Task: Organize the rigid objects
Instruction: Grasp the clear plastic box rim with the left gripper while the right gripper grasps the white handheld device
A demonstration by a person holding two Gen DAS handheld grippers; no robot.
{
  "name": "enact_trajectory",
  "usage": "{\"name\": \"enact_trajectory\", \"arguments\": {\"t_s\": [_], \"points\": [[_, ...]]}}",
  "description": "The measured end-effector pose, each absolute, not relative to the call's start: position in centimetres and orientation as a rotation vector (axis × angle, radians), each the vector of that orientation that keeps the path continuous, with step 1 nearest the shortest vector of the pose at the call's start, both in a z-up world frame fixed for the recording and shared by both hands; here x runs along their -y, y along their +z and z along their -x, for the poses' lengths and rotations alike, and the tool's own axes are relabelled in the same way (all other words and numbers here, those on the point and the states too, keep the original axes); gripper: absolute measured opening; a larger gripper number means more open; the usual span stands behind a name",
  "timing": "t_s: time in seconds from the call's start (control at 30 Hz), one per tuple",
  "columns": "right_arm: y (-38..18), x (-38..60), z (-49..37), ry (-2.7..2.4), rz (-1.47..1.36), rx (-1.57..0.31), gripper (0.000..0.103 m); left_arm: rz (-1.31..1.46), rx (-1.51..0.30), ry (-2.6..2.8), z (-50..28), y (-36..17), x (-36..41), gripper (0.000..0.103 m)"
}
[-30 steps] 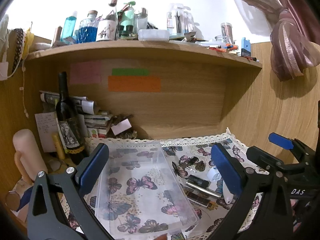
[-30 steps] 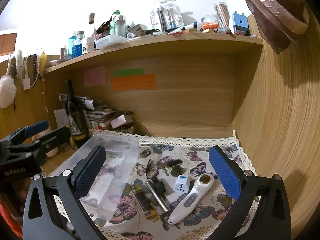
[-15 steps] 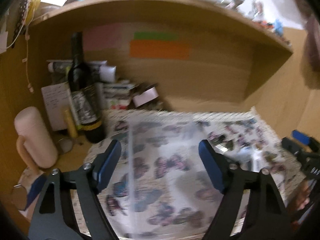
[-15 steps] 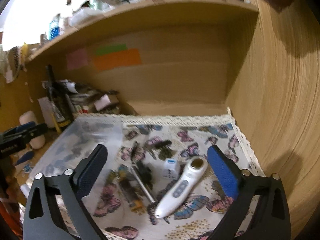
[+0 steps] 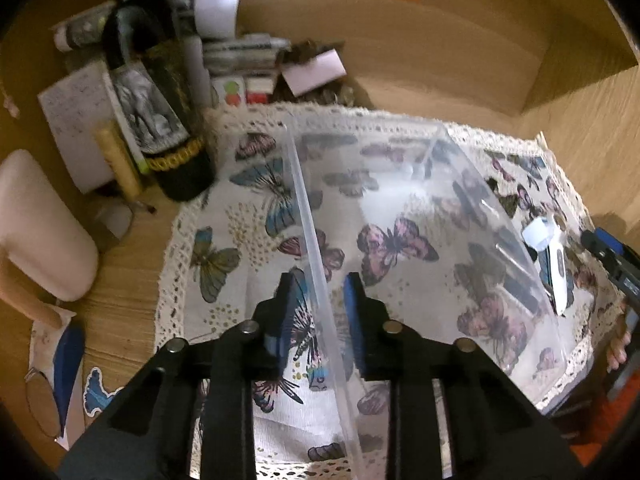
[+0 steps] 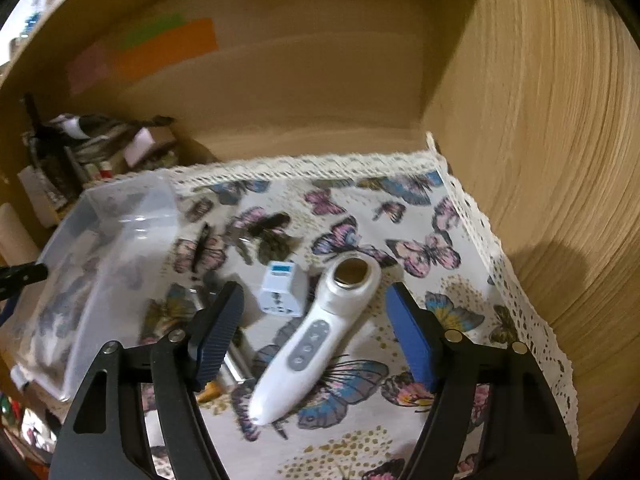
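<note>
A clear plastic box (image 5: 304,208) stands empty on the left half of a butterfly cloth (image 6: 420,248). My left gripper (image 5: 319,300) straddles the box's left wall; its jaws are closing, and a thin gap still shows on each side of the rim. To the right of the box (image 6: 132,248) lie a white handheld device (image 6: 320,332), a white travel adapter (image 6: 282,294), a silver tube (image 6: 236,364) and dark clips (image 6: 272,224). My right gripper (image 6: 314,308) hovers over the white device with its jaws closing. The device lies between the pads, which do not touch it.
A dark wine bottle (image 5: 160,92), a cream cylinder (image 5: 36,224) and stacked books and papers (image 5: 240,52) crowd the back left corner. A wooden side wall (image 6: 540,120) runs close along the cloth's right edge. The right gripper's tip (image 5: 612,256) shows past the box.
Both grippers have dropped and tipped down towards the table. The left jaws have narrowed from wide to a slim gap around the box wall. The right jaws have narrowed over the white device.
</note>
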State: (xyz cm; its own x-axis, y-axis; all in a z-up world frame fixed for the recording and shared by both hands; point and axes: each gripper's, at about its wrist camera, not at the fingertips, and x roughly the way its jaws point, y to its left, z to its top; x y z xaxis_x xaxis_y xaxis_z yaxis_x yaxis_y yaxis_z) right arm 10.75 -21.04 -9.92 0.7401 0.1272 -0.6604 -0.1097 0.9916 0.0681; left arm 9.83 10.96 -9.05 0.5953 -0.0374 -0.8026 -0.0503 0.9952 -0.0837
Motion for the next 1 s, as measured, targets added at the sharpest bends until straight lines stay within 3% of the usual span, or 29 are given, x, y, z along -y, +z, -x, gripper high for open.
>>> {"name": "enact_trajectory", "arguments": {"t_s": [0.1,0.27,0.57,0.67,1.0], "points": [[-10.9,21.6,-12.1,0.111,-0.055,-0.788,0.071,0.093,-0.972,-0.017,-10.3,-9.5,-11.0,0.015],[-12.8,22.1,-14.0,0.085,-0.080,-0.901,0.054,0.068,-0.998,-0.049,-10.9,-9.7,-10.9,0.013],[-14.7,21.6,-16.5,0.082,-0.088,-1.002,0.047,0.026,-0.975,-0.060,-11.0,-9.7,-10.9,0.013],[-14.6,20.9,-16.9,0.064,-0.043,-0.995,0.035,0.023,-0.973,-0.057,-11.0,-9.7,-10.9,0.013],[-11.1,20.1,-15.5,0.087,0.001,-0.870,0.034,0.010,-0.956,-0.053,-10.6,-9.6,-10.5,0.013]]}}
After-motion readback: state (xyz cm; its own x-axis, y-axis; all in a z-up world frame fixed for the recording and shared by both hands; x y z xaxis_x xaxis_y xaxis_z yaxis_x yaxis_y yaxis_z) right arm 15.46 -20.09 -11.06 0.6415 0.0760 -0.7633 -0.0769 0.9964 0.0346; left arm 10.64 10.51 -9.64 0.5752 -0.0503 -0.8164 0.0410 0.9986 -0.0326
